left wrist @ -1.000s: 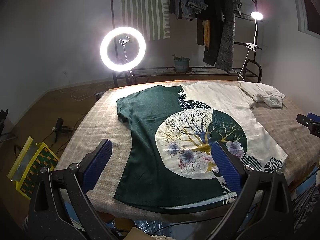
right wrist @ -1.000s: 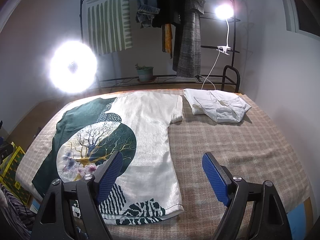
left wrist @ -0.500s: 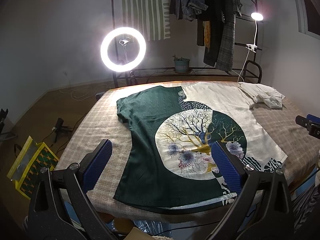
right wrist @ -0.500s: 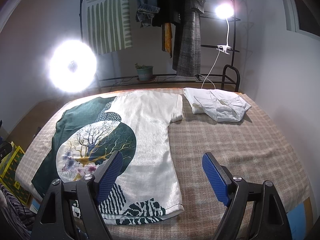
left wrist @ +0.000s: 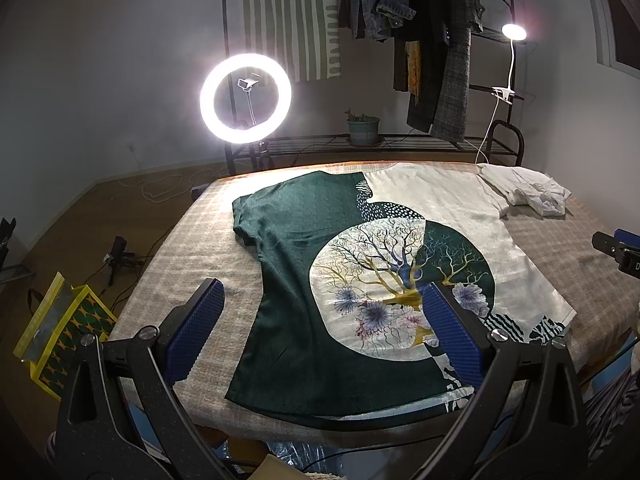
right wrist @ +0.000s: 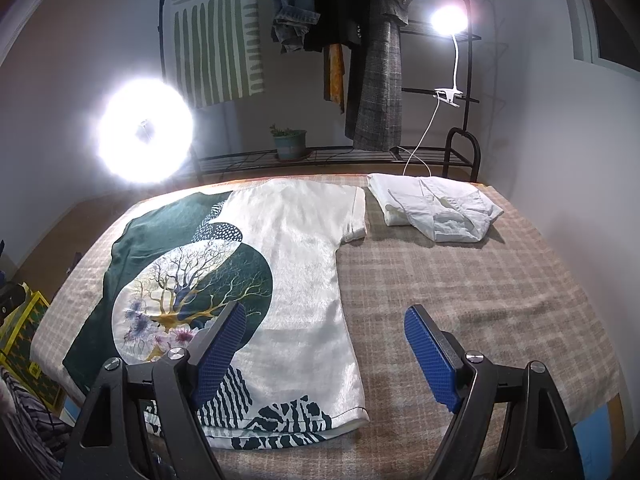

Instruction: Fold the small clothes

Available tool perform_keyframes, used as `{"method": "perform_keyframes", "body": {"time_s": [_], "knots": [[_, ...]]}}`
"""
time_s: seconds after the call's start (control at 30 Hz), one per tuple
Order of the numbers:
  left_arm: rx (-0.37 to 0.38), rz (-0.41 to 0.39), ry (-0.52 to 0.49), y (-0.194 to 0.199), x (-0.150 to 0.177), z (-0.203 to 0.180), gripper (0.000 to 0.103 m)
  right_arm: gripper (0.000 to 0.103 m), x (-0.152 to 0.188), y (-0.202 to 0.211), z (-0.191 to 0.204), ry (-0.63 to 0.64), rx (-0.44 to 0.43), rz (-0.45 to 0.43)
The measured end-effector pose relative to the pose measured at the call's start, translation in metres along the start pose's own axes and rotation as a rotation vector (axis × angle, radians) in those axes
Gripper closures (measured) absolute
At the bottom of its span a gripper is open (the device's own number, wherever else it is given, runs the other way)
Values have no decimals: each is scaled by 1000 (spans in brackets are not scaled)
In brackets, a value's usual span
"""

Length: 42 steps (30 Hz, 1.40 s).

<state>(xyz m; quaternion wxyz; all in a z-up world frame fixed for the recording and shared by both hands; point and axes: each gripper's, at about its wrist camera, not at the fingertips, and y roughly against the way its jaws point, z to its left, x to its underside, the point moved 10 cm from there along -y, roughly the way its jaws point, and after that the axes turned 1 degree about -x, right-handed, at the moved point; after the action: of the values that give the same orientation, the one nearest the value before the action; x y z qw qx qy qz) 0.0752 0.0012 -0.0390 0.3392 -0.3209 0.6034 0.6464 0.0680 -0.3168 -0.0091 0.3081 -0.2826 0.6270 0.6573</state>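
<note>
A green and cream T-shirt (left wrist: 360,264) (right wrist: 248,264) with a tree print lies spread flat on the checked table cover (left wrist: 192,264) (right wrist: 460,280), hem toward me. My left gripper (left wrist: 324,332) hovers open above the shirt's hem on its green side, blue pads wide apart, nothing between them. Over the cream side's hem edge, my right gripper (right wrist: 324,352) is open too and holds nothing. A folded white garment (right wrist: 436,208) (left wrist: 528,194) rests at the far right corner. The tip of the right gripper shows at the right edge of the left wrist view.
A lit ring light (left wrist: 245,98) (right wrist: 146,132) stands behind the table's far left edge. A clothes rack (left wrist: 420,40) with hanging garments, a potted plant (left wrist: 362,128) and a clip lamp (right wrist: 448,20) line the back wall. A yellow patterned box (left wrist: 60,336) sits on the floor at left.
</note>
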Motion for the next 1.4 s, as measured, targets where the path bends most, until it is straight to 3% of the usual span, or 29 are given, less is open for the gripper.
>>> {"method": "perform_keyframes", "body": {"time_s": [0.67,1.0,1.27,1.4], "knots": [[-2,0,4,1,-1,1,2,19,1,-2,-1,-2,-4,1],[-10,13,23,-8,5,18,2,19,-3,-10,17,3,-26,7],[-12,39,98,-24,26,49,2,19,-17,-22,44,-1,-98,-3],[-12,87,162,-33,45,69,15,19,-31,-27,71,48,-161,-7]]}}
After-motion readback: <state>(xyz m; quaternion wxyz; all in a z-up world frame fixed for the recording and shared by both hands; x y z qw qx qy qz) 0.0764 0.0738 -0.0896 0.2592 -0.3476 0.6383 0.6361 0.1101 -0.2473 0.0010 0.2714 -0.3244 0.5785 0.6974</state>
